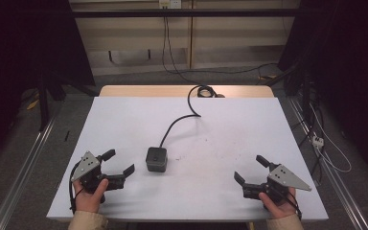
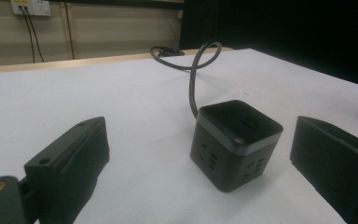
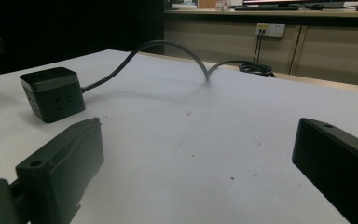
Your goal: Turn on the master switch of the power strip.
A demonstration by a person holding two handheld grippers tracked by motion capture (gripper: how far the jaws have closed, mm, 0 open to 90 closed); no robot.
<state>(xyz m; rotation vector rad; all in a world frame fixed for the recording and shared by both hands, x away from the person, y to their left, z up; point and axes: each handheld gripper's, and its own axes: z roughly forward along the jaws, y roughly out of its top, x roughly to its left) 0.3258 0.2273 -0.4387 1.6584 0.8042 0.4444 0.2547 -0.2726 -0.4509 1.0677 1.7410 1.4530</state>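
Note:
A black cube-shaped power strip [image 1: 156, 159] sits near the middle of the white table [image 1: 220, 124]; its dark cable [image 1: 179, 120] curls back toward the far edge. My left gripper [image 1: 120, 162] rests at the front left, open, a short way left of the cube. Seen along the left gripper's jaws, the cube [image 2: 234, 142] lies just ahead between them, untouched. My right gripper [image 1: 251, 168] rests at the front right, open, with nothing between its fingers. From the right gripper view the cube [image 3: 52, 93] stands off to the far left, its cable [image 3: 168, 51] arching across.
The cable ends in a coil [image 1: 205, 90] at the table's wooden far edge. Loose wires [image 1: 316, 139] lie on the floor to the right, and metal rails [image 1: 24, 167] run along both sides. A wall outlet [image 2: 30, 6] is behind.

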